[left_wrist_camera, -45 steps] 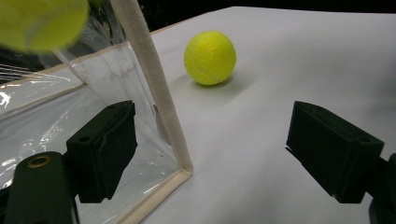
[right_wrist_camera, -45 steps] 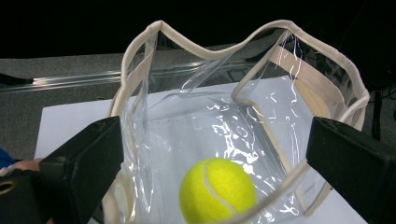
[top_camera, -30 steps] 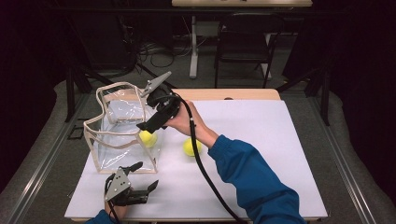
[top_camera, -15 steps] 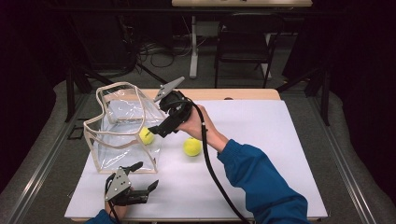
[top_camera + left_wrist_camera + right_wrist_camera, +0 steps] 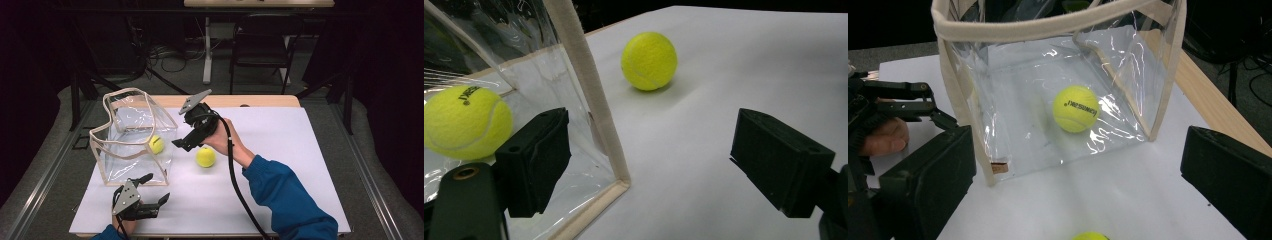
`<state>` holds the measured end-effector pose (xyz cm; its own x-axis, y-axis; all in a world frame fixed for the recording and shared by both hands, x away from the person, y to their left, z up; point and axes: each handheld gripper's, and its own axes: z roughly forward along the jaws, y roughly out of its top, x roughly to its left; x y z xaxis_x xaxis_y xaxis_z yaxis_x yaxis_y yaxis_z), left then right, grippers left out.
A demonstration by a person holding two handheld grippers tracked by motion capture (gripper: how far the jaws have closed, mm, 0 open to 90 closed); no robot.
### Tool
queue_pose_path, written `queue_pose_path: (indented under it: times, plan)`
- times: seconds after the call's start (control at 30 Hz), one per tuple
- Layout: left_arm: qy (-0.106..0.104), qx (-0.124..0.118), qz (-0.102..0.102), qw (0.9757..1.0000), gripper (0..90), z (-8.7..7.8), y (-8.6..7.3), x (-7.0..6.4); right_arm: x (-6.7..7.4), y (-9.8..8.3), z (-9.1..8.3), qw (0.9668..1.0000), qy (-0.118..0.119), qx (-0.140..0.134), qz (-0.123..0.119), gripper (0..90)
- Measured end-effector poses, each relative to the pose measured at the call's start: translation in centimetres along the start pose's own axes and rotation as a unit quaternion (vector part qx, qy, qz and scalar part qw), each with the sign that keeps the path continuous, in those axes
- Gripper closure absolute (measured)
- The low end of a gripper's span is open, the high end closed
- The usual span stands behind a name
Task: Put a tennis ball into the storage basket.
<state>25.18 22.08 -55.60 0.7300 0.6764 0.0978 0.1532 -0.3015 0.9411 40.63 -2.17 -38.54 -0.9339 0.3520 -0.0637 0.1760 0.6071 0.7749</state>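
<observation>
So, going for the loose tennis ball (image 5: 205,156) next, by the looks of it. Sitting on the white desk (image 5: 280,150) dead centre of the high view, just right of the clear bag (image 5: 130,125) and not touching it. Peeking in at the very bottom edge of the right gripper view too. Already lying inside the bag, left of centre: the bagged ball (image 5: 156,144).

Hovering just up-left of the loose ball: the right hand-held gripper (image 5: 186,141), jaws spread wide, gripping nothing, and aiming at the bag rather than the ball. Resting at the lower left of the high view by the bag's near corner: the left hand-held gripper (image 5: 155,189), likewise spread wide with nothing in it.

Probably worth swinging the right one down and around, getting the ball square between the jaws, then closing across the widest part. Otherwise risking a nudge and a roll-away on that smooth surface. Also worth lifting well above the floppy rim before letting go. Maybe pinning the bag's corner seam with the left one too, to avoid shoving the whole thing sideways.
</observation>
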Motion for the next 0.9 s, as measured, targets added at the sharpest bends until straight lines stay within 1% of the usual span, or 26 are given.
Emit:
queue_pose_path:
  times: [0.2, 0.27, 0.3, 0.37, 0.57, 0.73, 0.83, 0.9]
  plan:
    - [-0.001, 0.000, 0.001, 1.0000, 15.7, 0.0, 0.0, 0.0, -0.1, -1.7, -0.4, 0.9999, -0.004, 0.002, 0.009, 0.6]
    - [-0.002, 0.002, -0.002, 1.0000, 15.7, 0.1, 0.0, 0.0, -0.2, -2.2, -0.4, 0.9999, -0.005, 0.002, 0.011, 0.6]
    - [-0.002, 0.002, 0.000, 1.0000, 15.8, 0.1, 0.0, 0.0, -0.3, -2.6, -0.3, 0.9999, -0.004, 0.006, 0.014, 0.5]
    - [-0.003, 0.002, 0.001, 1.0000, 15.7, 0.1, 0.0, 0.0, -0.5, -3.4, -0.2, 0.9997, -0.011, 0.014, 0.015, 0.3]
    - [-0.002, 0.002, 0.002, 1.0000, 15.7, 0.1, 0.0, -0.1, -1.0, -5.4, 0.1, 0.9992, -0.009, 0.023, 0.032, 0.1]
    - [-0.003, 0.003, 0.002, 1.0000, 15.7, 0.1, 0.0, -0.1, -1.2, -6.4, 0.0, 0.9990, -0.009, 0.019, 0.039, 0.1]
    - [-0.002, 0.002, 0.002, 1.0000, 15.7, 0.1, 0.0, -0.1, -1.3, -7.1, 0.0, 0.9989, -0.008, 0.023, 0.040, 0.1]
    - [-0.002, 0.003, 0.002, 1.0000, 15.7, 0.0, 0.0, -0.1, -1.3, -7.7, 0.0, 0.9988, -0.008, 0.017, 0.046, 0.1]
